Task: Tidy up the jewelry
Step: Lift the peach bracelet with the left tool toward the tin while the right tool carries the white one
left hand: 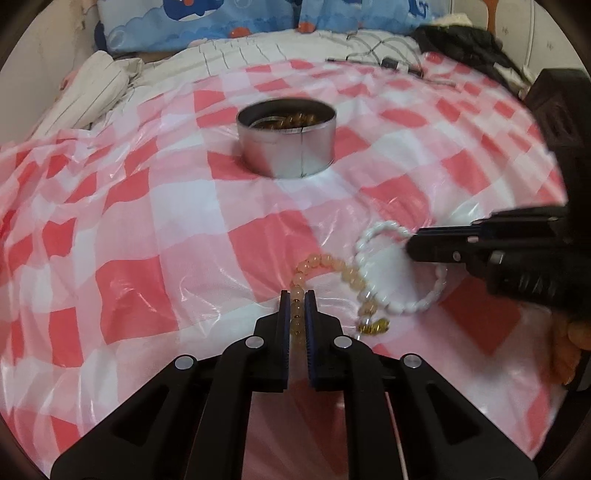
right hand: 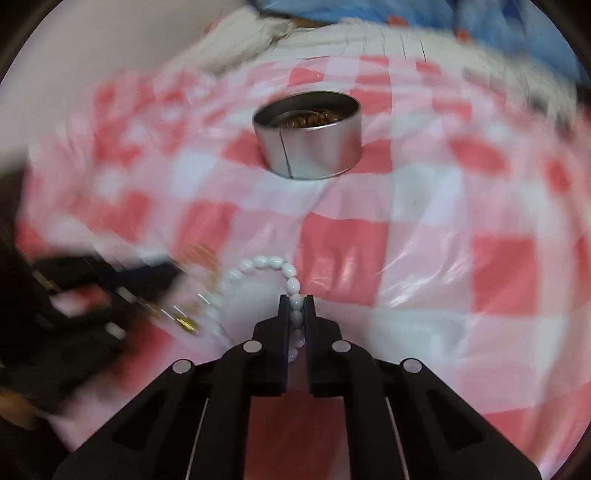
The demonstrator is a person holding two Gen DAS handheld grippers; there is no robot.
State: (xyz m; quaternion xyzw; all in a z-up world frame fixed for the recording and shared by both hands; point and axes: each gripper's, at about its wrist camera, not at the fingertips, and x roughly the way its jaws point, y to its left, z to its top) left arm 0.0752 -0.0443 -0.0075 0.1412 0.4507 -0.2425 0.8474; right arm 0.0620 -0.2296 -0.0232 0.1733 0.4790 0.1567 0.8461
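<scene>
My left gripper [left hand: 297, 295] is shut on a peach bead bracelet [left hand: 332, 264] with amber end beads, lying on the red and white checked cloth [left hand: 147, 229]. My right gripper [right hand: 296, 300] is shut on a white bead bracelet [right hand: 266, 264]; it also shows in the left wrist view [left hand: 376, 236], where the right gripper [left hand: 410, 245] comes in from the right. The two bracelets overlap. A round metal tin [left hand: 288, 147] with amber beads inside stands farther back; it also shows in the right wrist view [right hand: 310, 144].
Striped bedding [left hand: 92, 92] and a blue patterned pillow [left hand: 207, 22] lie behind the cloth. A cable [left hand: 391, 62] and dark clothing [left hand: 465, 44] are at the back right. The right wrist view is motion-blurred, with the left gripper [right hand: 110, 280] at its left.
</scene>
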